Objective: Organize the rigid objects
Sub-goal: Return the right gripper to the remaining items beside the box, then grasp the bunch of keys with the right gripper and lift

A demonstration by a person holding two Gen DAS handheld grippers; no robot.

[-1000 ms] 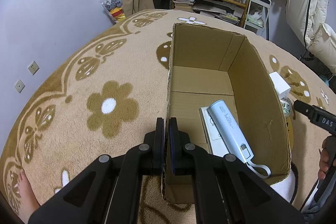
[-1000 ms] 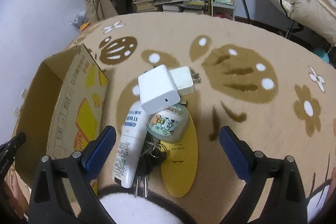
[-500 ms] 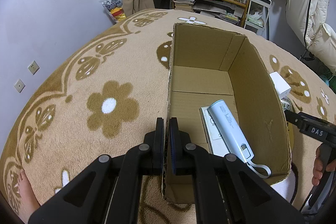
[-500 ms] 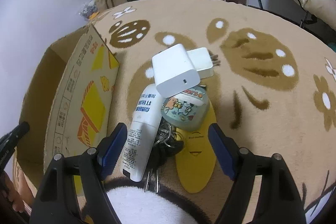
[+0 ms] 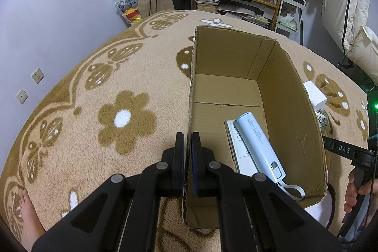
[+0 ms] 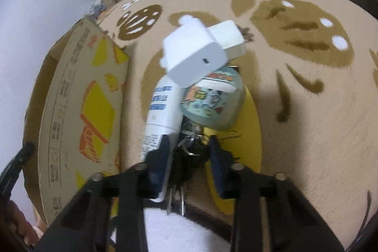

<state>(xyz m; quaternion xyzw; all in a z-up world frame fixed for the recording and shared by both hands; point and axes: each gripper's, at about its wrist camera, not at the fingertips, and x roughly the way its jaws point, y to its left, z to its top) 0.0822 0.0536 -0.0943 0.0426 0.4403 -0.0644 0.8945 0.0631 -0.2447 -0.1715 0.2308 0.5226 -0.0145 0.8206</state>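
The left hand-held gripper [image 5: 187, 157] is pinching the near wall of the cardboard box [image 5: 293, 96], with its jaws shut tight on the thin edge, and this is keeping the box from sliding on the carpet [image 5: 99, 91].

The right hand-held gripper [image 6: 189, 157] is closing its jaws around the bunch of keys [image 6: 189, 148]. The keys are sitting between the blue pads [image 6: 217, 155], in the pile just beside the box. I cannot tell if the pads are pressing on them yet.

To do this well, the pads should be squeezing the dark, thick part of the keys, not the thin rings, which look like they could slip out. One pad is lying very close to the white tube [image 6: 160, 110], so the squeeze needs care or the tube may get caught too.

The carpet is looking soft and fuzzy. The box is looking stiff and flat-sided. Inside it, a smooth, round, pale blue power bank [image 5: 258, 145] is lying on a flat white thing. In the pile, a blocky white charger [image 6: 193, 53] is leaning on a round, shiny tin [image 6: 212, 100] with cartoon pictures, over a flat yellow disc [image 6: 250, 134].
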